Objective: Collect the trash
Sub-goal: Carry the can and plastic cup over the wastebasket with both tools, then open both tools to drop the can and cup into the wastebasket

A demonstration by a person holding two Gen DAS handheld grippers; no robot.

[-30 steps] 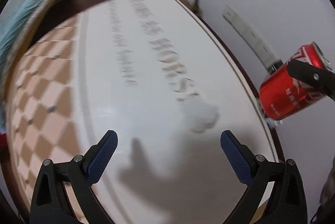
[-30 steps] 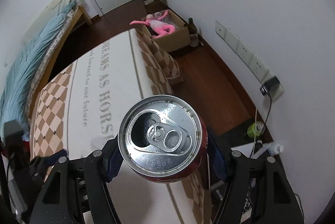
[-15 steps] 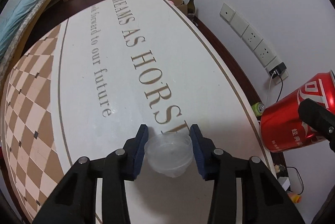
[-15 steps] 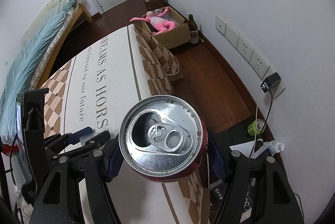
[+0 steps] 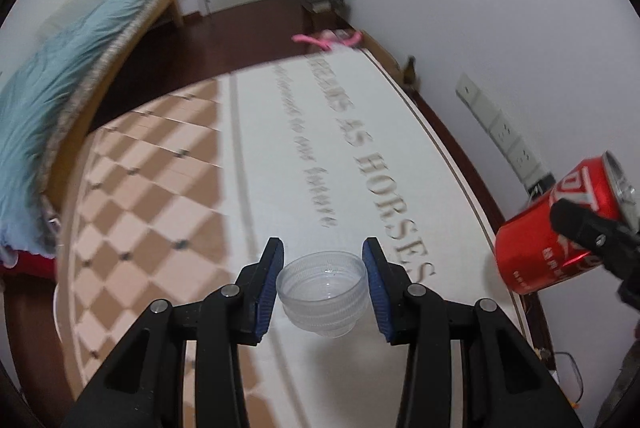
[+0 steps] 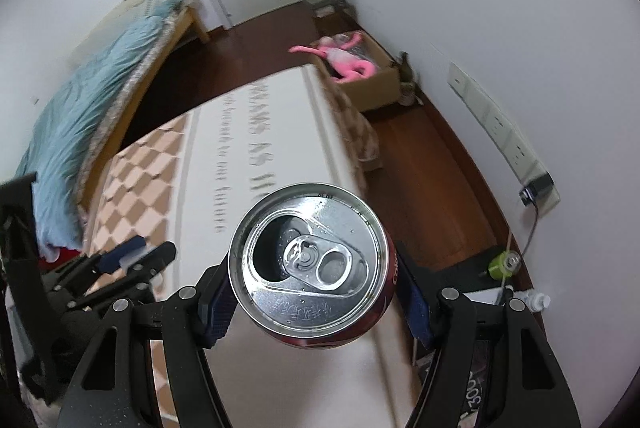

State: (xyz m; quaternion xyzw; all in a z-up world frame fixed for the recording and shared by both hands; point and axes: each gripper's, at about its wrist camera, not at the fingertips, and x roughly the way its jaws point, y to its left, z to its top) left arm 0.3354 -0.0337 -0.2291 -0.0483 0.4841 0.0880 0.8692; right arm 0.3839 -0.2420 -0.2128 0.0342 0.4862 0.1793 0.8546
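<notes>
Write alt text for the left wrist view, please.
The left tongs hold a clear plastic cup above a white bedcover with blurred lettering. At the right edge, the right tongs' finger grips a red can.

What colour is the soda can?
The opened aluminium soda can is red with white lettering, clearest in left wrist view.

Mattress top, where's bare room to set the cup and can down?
The white band of the mattress is free ahead of the clear plastic cup, between the checkered strip and the lettering. Crowded: floor by the wall near the green can and bottle.
</notes>
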